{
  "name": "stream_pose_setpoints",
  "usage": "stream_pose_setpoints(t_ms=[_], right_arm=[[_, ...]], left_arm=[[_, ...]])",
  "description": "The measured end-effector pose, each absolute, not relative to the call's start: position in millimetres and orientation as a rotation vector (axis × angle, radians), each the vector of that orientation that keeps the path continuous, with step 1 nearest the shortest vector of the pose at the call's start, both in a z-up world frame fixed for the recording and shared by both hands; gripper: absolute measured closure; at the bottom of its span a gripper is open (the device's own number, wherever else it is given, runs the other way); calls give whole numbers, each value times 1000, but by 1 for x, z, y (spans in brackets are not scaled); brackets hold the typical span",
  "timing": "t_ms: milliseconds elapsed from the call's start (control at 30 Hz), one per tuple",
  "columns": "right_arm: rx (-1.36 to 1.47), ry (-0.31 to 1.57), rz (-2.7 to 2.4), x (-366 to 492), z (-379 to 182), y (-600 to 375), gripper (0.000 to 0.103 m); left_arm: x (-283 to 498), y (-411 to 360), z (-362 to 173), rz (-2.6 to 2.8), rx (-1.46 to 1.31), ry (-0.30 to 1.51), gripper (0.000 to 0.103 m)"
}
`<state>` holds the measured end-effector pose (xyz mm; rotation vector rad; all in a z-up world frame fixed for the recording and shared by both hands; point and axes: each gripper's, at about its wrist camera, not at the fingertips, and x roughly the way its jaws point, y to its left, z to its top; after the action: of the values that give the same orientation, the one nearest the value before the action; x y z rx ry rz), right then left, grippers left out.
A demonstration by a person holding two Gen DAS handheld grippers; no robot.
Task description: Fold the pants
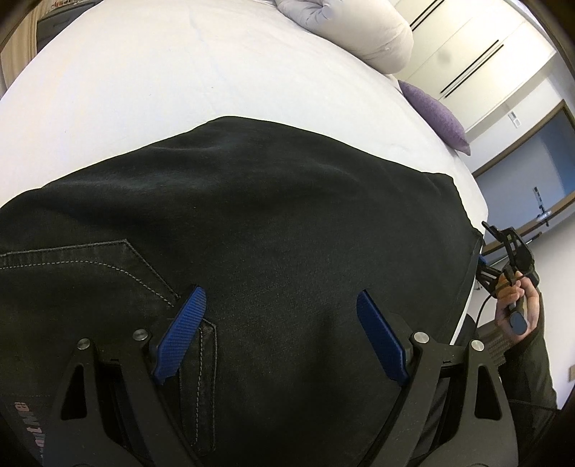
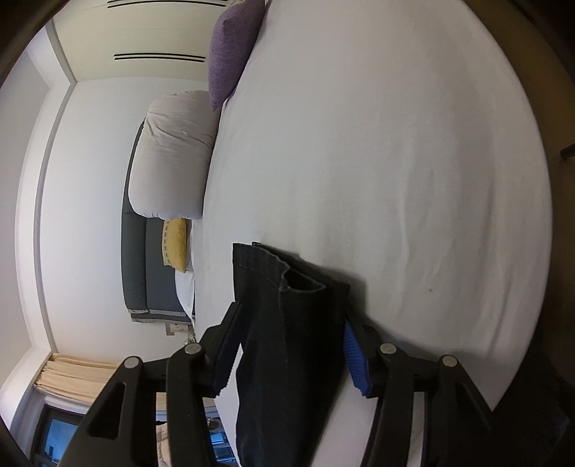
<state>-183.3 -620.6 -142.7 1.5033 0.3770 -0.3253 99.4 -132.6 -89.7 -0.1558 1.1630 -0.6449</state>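
Observation:
Black pants (image 1: 251, 215) lie spread on the white bed (image 1: 143, 89), back pocket stitching at the left. My left gripper (image 1: 280, 305) hovers low over the seat area with its blue fingers (image 1: 183, 330) wide apart, holding nothing. My right gripper (image 1: 483, 262) shows at the pants' right edge, held by a hand. In the right wrist view the right gripper (image 2: 291, 316) has a hem end of the pants (image 2: 287, 323) standing between its fingers (image 2: 354, 355); the jaws look partly open around the fabric, grip unclear.
A rolled white duvet (image 1: 359, 32) and a purple cushion (image 1: 438, 115) lie at the bed's far side. In the right wrist view they show again, the duvet (image 2: 172, 154) and the cushion (image 2: 233, 50), with a yellow cushion (image 2: 176, 244) and grey headboard (image 2: 136, 269). Wardrobe doors stand behind.

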Motion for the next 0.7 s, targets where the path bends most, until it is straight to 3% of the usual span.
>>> stream_pose_setpoints(t_ms=[100,200,267,700], right_arm=[[1464,404,-318,-176,-138,-623,52],[1443,435,-296,-165,-141,-627,72],[1438,465,-312,-158,-147,-629,93],[1235,514,-391,-148,-115,-612,96]], left_arm=[[99,-136,-89,-642,-150,1163,17],[99,-138,-89,-642,-151,1164,17],[99,-139,-89,-643,-154,1166,17],[102,-130,-92,-658,-198,1166,17]])
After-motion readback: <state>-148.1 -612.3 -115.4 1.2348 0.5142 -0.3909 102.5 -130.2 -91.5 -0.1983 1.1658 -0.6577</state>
